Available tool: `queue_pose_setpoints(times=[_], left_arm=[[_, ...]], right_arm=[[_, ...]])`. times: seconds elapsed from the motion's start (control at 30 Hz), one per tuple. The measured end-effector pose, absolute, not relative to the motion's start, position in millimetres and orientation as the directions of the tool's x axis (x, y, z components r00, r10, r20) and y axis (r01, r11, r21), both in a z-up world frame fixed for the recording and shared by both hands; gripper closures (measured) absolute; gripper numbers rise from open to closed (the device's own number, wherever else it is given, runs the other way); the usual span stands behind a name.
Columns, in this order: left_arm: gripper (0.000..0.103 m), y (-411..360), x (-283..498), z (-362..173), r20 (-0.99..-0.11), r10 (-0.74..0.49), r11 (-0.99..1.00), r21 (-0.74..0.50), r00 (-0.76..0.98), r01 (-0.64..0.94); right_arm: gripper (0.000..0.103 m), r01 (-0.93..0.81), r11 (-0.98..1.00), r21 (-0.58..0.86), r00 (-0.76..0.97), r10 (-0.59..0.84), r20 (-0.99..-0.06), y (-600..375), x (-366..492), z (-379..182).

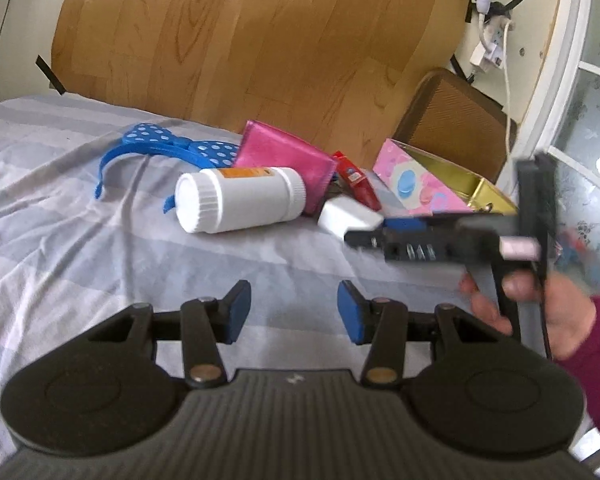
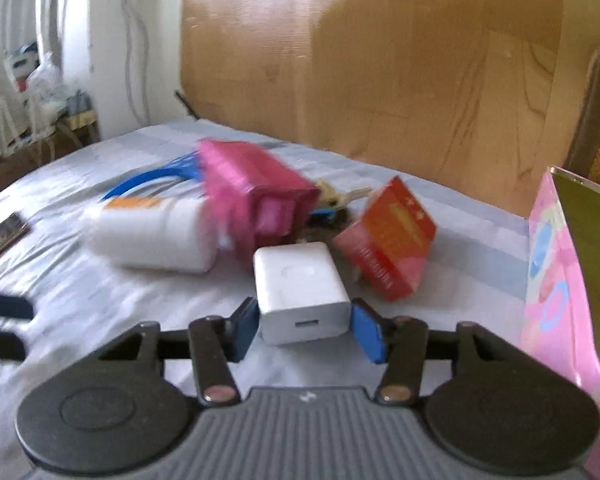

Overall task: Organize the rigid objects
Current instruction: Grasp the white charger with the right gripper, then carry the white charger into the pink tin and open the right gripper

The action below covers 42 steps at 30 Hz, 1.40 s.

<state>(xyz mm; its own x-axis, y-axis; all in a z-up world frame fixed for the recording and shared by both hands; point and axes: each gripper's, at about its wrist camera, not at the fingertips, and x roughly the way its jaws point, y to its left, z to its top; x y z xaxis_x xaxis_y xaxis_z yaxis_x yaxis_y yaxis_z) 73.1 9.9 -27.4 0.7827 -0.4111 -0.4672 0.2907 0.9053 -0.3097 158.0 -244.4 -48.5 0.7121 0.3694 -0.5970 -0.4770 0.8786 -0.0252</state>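
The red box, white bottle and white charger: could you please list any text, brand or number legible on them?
Nothing can be read.
red box: yellow print on its faces, too blurred.
white bottle: orange label, print too small.
white charger: a faint round mark only, no letters.

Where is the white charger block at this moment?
In the right wrist view the white charger block lies on the striped bedsheet between the right gripper pads, in front of the pink wallet and left of the red box.
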Motion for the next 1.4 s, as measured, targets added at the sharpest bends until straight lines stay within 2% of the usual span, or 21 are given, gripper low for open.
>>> queue_pose_setpoints(times=[0.17, 0.2, 0.23, 0.3, 0.47, 0.57, 0.7, 0.87, 1.0, 1.13, 1.23, 1.4], left_arm=[[0.053, -4.4, 79.4, -23.4, -0.471, -0.513, 0.848, -0.406, 0.717, 0.340], [0.046, -9.6, 80.1, -22.8, -0.478, -0.527, 0.840, -0.419, 0.703, 0.345], [0.032, -15.5, 82.4, -22.6, -0.491, -0.537, 0.834, -0.434, 0.686, 0.341], [0.026, -24.7, 87.9, -24.6, -0.517, -0.544, 0.827, -0.464, 0.661, 0.318], [0.029, -36.8, 111.1, -38.7, -0.561, -0.572, 0.797, -0.553, 0.598, 0.243], [0.045, -44.5, 111.4, -39.4, -0.561, -0.552, 0.810, -0.537, 0.617, 0.235], [0.050, -59.6, 115.3, -22.7, -0.561, -0.585, 0.797, -0.530, 0.585, 0.288], [0.050, -107.5, 127.2, 16.2, -0.510, -0.635, 0.770, -0.483, 0.581, 0.417], [0.050, -150.4, 135.1, 42.6, -0.449, -0.690, 0.724, -0.457, 0.568, 0.517], [0.050, -197.8, 152.6, 57.2, -0.431, -0.721, 0.692, -0.415, 0.542, 0.591], [0.050, -227.4, 172.6, 46.8, -0.446, -0.728, 0.683, -0.403, 0.520, 0.610], [0.048, -259.6, 203.0, 22.1, -0.495, -0.710, 0.697, -0.391, 0.501, 0.601]], right_arm=[[0.052, -0.488, 0.873, -0.014, 0.708, 0.386, -0.591, -238.4, 88.9, -49.4], [0.052, -0.491, 0.871, -0.010, 0.707, 0.392, -0.588, -236.8, 80.4, -49.1], [0.052, -0.496, 0.868, 0.000, 0.702, 0.402, -0.588, -236.7, 71.3, -49.0], [0.051, -0.510, 0.860, 0.011, 0.692, 0.418, -0.589, -235.8, 57.1, -48.8], [0.052, -0.508, 0.861, 0.003, 0.697, 0.413, -0.586, -234.5, 54.0, -52.6], [0.054, -0.525, 0.850, 0.049, 0.685, 0.456, -0.569, -239.3, 55.4, -51.2], [0.054, -0.484, 0.868, 0.113, 0.726, 0.470, -0.502, -258.3, 52.5, -44.3], [0.054, -0.394, 0.918, 0.053, 0.842, 0.383, -0.381, -288.7, 44.4, -12.6], [0.054, -0.308, 0.948, 0.073, 0.898, 0.315, -0.306, -329.4, 41.9, 11.3], [0.054, -0.230, 0.971, 0.070, 0.940, 0.241, -0.242, -368.3, 46.0, 27.1], [0.054, -0.172, 0.982, 0.082, 0.951, 0.187, -0.246, -397.1, 60.1, 25.4], [0.054, -0.103, 0.991, 0.090, 0.945, 0.126, -0.302, -428.1, 88.1, 0.9]])
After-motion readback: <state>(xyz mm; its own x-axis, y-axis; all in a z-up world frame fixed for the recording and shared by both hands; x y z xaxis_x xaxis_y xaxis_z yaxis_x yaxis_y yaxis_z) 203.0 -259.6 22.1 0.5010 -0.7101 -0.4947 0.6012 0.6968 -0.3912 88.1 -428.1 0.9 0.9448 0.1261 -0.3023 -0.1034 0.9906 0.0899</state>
